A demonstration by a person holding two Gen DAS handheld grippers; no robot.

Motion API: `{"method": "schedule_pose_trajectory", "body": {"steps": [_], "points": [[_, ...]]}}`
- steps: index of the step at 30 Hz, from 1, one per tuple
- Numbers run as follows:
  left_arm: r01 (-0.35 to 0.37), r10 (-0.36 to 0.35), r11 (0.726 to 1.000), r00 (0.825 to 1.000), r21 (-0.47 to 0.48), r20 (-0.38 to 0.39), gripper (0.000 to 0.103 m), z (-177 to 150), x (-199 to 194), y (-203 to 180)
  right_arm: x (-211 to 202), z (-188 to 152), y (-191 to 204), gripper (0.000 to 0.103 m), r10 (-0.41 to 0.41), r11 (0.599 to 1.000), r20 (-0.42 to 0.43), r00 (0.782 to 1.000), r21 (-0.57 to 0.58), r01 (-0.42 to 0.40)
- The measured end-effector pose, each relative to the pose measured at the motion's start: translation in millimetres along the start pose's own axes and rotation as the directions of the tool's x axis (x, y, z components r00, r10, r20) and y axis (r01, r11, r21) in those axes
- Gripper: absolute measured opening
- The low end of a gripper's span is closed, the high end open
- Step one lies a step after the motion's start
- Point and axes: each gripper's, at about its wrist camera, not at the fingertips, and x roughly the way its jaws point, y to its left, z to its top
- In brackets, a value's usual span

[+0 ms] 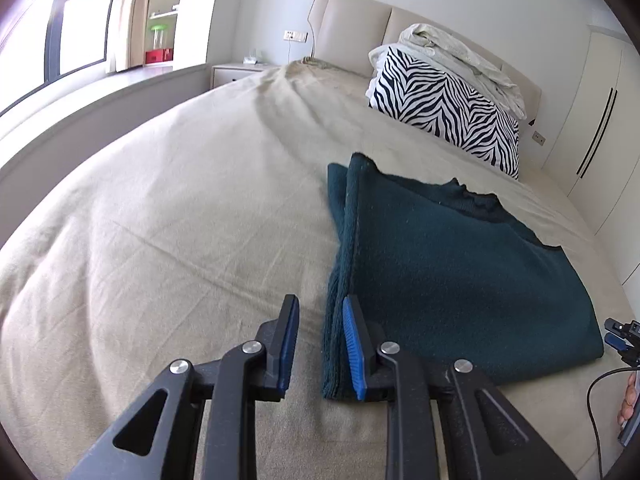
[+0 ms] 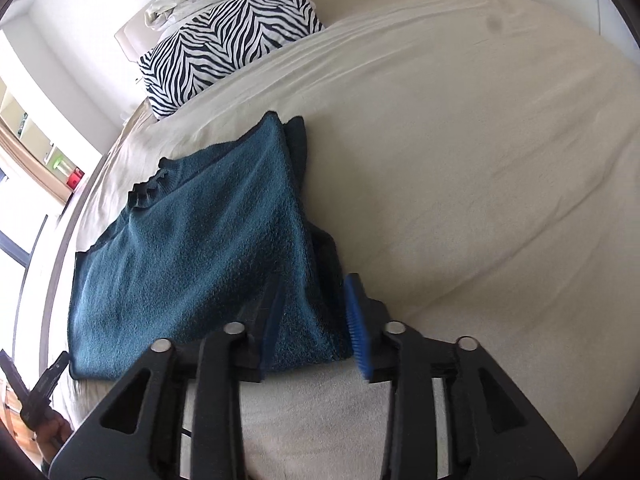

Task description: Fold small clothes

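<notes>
A dark teal knitted sweater (image 1: 440, 272) lies folded on the beige bed; it also shows in the right wrist view (image 2: 192, 256). My left gripper (image 1: 320, 344) is open at the sweater's near left corner, with its folded edge between the jaws. My right gripper (image 2: 316, 328) is open around the sweater's near right corner, the cloth between the blue pads (image 2: 358, 336). The right gripper shows at the right edge of the left wrist view (image 1: 622, 336), and the left gripper at the lower left of the right wrist view (image 2: 40, 392).
The beige bedspread (image 1: 180, 240) covers a wide bed. A zebra-striped pillow (image 1: 444, 108) with crumpled white bedding (image 1: 464, 56) on it lies by the headboard. A nightstand (image 1: 236, 72) and windowsill stand to the left, wardrobe doors (image 1: 600, 128) to the right.
</notes>
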Motion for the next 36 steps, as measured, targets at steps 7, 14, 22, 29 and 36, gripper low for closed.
{"method": "schedule_pose_trajectory", "body": {"steps": [7, 14, 22, 29, 36], "points": [[-0.001, -0.013, 0.989, 0.996, 0.149, 0.09, 0.033, 54, 21, -54, -13, 31, 61, 0.052, 0.168, 0.984, 0.032, 0.985, -0.071, -0.166], [-0.072, 0.049, 0.962, 0.994, 0.263, 0.093, 0.034, 89, 96, -105, 76, 62, 160, 0.051, 0.406, 0.909, -0.147, 0.902, -0.037, -0.415], [-0.032, 0.043, 0.987, 0.997, 0.157, -0.064, 0.046, 90, 170, -70, 181, 69, 176, 0.032, 0.497, 0.866, -0.214, 0.841, 0.186, -0.464], [0.031, -0.025, 0.994, 0.998, 0.1, -0.061, 0.047, 89, 169, -60, 177, 97, 44, 0.012, 0.486, 0.775, 0.052, 0.873, 0.435, -0.457], [0.013, -0.006, 0.991, 0.999, 0.131, -0.051, 0.051, 85, 170, -65, 113, 109, -1, 0.018, 0.326, 0.847, 0.109, 0.939, 0.407, -0.341]]}}
